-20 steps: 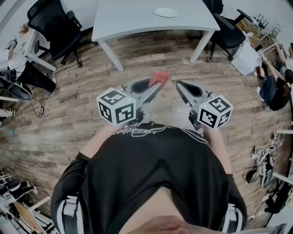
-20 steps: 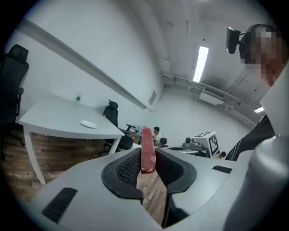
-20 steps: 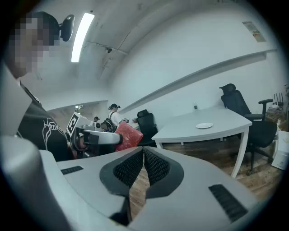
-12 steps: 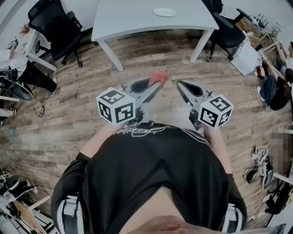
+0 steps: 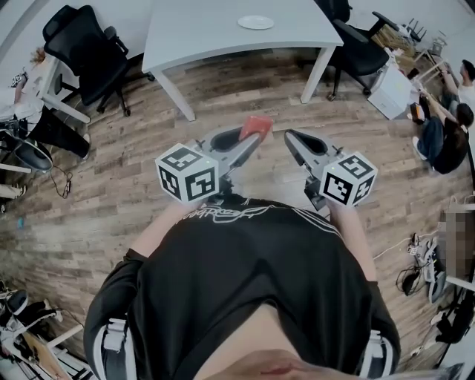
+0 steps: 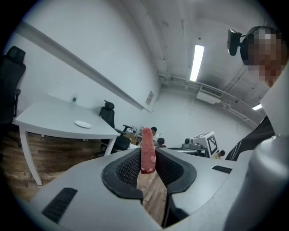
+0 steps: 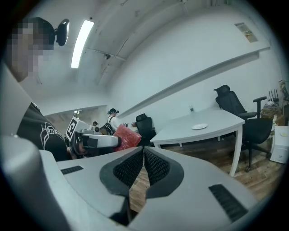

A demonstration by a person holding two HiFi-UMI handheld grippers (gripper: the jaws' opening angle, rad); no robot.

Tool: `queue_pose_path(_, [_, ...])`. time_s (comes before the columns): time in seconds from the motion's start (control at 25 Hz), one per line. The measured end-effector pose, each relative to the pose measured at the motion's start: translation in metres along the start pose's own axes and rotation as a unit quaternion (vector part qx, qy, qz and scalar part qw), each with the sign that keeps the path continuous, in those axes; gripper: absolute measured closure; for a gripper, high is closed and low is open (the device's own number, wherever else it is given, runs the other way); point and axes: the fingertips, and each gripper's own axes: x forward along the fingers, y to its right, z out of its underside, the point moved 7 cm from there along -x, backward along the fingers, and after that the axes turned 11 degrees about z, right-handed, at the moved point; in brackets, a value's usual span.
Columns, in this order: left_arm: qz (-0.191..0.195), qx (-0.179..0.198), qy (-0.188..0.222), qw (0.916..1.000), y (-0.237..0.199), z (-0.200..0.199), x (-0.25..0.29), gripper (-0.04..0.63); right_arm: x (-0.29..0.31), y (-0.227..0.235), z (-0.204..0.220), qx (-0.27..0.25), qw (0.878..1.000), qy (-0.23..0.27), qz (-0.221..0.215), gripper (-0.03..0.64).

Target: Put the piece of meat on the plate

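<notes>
- Piece of meat (image 5: 256,126): red slab, pinched at the tips of the left tongs (image 5: 251,141), sticking out past them. In the air, not on the plate.
- Left tongs: jaws only narrowly apart, both ribbed pads pressing on the slab's faces. Carried roughly level in front of the person's chest.
- Right tongs (image 5: 291,136): just beside the left pair on its right, apart from it. Jaw tips are together with nothing between them.
- Plate (image 5: 256,22): small, white, well ahead of both tongs on the far part of the white worktop (image 5: 200,33), slightly left of the gap between the two pairs. Nothing can be made out on it.

Views compared:
- The left gripper view shows the meat edge-on, a thin upright strip with its lower end between the pads.
- The right gripper view shows its broad red face standing out of the other tongs.
- The head view gives only a red corner beyond the jaw tips, but it alone shows the floor layout.

Edges and room:
- Wooden floor (image 5: 111,185) lies open between the tongs and the worktop's near edge, with the worktop legs ahead to left and right.
- A black office chair (image 5: 89,48) stands off the worktop's left end, and another (image 5: 356,44) off its right end.
- Seated people (image 5: 445,126) and floor cables are far off to the right of the right tongs.
</notes>
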Motion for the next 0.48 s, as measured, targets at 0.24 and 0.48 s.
queue_pose_path(0.24, [0.008,-0.01,-0.006,0.9999,-0.006,0.007,0.009,0.503,0.0,0.011,0.008,0.007,1.0,-0.002,0.02,0.603])
queue_pose_path(0.48, [0.01,-0.017,-0.004,0.9998,-0.03,0.003,0.019,0.503,0.015,0.031,0.003,0.022,0.999,0.003,0.03,0.603])
